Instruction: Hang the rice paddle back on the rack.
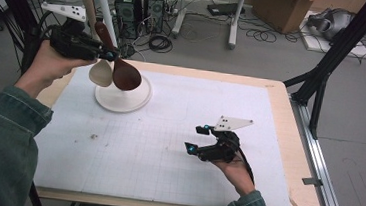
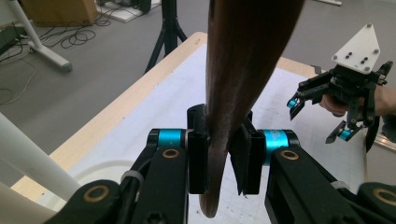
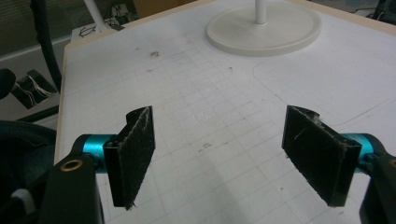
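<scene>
Grey floor strewn with cables, 2 computer towers and a cardboard box lay beyond a wooden table [image 1: 289, 122] topped by a white gridded mat [image 1: 167, 147]. Near the mat's far left corner stood a white round base [image 1: 136, 101] with a thin white pole rising from it; in the right gripper view that base [image 3: 280, 35] sat well ahead of the jaws.

At the upper left of the high view, the left gripper [image 1: 111, 55] was raised above the table edge, just beside the base. Its jaws were clamped on the handle of a dark brown wooden spoon [image 1: 126, 74], whose bowl hung down over the base, touching or just beside a pale cream spoon [image 1: 101, 73]. In the left gripper view the dark handle [image 2: 233, 93] ran up between the 2 black pads, which pressed on it from both sides.

On the near right part of the mat, the right gripper [image 1: 197, 138] rested low in the person's hand, its jaws apart with nothing between them. Its own view showed the 2 pads [image 3: 135, 154] standing wide over bare mat.
</scene>
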Action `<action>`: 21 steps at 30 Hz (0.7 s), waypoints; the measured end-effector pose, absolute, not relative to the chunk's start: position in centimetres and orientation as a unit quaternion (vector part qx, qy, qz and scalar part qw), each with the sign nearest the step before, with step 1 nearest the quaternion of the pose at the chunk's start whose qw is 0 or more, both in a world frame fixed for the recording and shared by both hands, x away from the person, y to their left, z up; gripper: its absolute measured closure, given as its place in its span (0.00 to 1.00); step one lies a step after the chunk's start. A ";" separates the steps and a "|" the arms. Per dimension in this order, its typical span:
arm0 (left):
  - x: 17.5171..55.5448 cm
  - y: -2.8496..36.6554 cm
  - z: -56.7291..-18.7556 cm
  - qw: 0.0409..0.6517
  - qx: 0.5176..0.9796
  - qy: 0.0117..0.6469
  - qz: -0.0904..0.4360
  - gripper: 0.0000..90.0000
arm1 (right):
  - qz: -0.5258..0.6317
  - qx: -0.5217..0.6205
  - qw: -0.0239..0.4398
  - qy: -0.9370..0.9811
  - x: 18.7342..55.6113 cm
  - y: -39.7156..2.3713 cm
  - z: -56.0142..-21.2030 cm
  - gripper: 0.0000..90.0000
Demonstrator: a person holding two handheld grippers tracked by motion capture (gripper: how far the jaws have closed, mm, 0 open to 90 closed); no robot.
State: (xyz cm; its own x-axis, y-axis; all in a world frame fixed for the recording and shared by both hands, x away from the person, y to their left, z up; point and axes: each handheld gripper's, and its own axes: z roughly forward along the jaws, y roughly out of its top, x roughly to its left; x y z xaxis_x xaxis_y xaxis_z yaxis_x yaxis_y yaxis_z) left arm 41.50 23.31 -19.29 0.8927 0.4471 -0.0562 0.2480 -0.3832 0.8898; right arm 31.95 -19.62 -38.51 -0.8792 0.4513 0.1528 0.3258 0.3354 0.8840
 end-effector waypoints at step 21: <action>44.1 23.6 -15.1 0.512 0.820 0.233 0.105 0.86 | 0.530 0.237 0.058 0.812 32.1 -19.8 -38.5 0.28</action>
